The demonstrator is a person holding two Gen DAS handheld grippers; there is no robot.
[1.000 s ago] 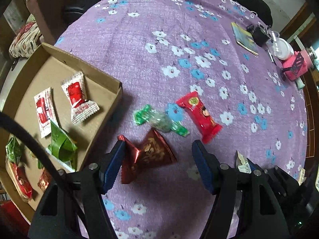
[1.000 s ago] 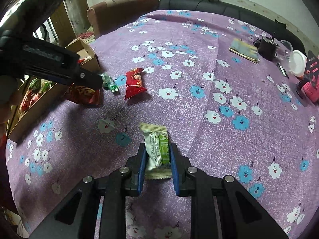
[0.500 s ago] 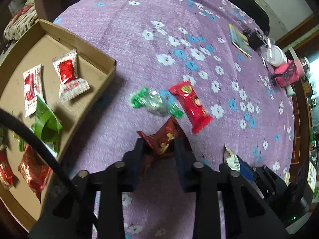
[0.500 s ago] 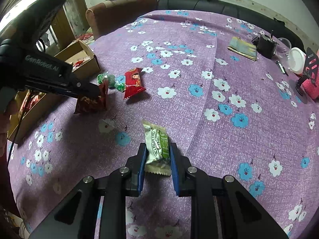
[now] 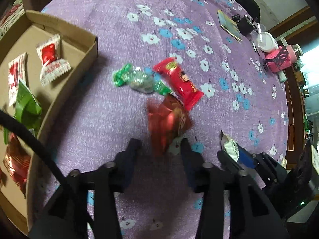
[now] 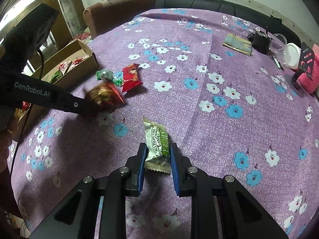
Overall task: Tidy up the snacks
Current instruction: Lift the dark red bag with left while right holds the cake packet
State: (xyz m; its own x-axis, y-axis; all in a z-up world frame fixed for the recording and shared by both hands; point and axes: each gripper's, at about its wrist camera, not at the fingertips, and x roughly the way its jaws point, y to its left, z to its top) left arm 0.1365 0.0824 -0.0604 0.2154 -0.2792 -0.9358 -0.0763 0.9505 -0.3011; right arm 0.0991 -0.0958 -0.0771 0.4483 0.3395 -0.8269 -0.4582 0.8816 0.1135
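Observation:
My left gripper (image 5: 160, 145) hovers over the purple flowered cloth and its jaws are opening. A blurred dark-red foil packet (image 5: 167, 123) sits just ahead of and between the fingertips, and the pads do not press on it. Beyond it lie a green twisted candy (image 5: 139, 79) and a bright red packet (image 5: 179, 81). The cardboard box (image 5: 59, 99) at the left holds several snacks. My right gripper (image 6: 156, 153) is shut on a white and green packet (image 6: 157, 143), held upright above the cloth. The right wrist view shows the left gripper (image 6: 87, 107) beside the dark-red packet (image 6: 105, 95).
A notebook (image 6: 237, 43), a black holder (image 6: 261, 41), a white lidded tub (image 6: 292, 55) and a pink knitted thing (image 6: 311, 73) stand at the far right edge. A brown armchair (image 6: 119, 10) and a dark sofa (image 6: 219, 6) border the back.
My left gripper closed on the dark-red packet and lifted it, then its jaws spread again and the packet now blurs loose between them. The right gripper kept its packet and stayed put.

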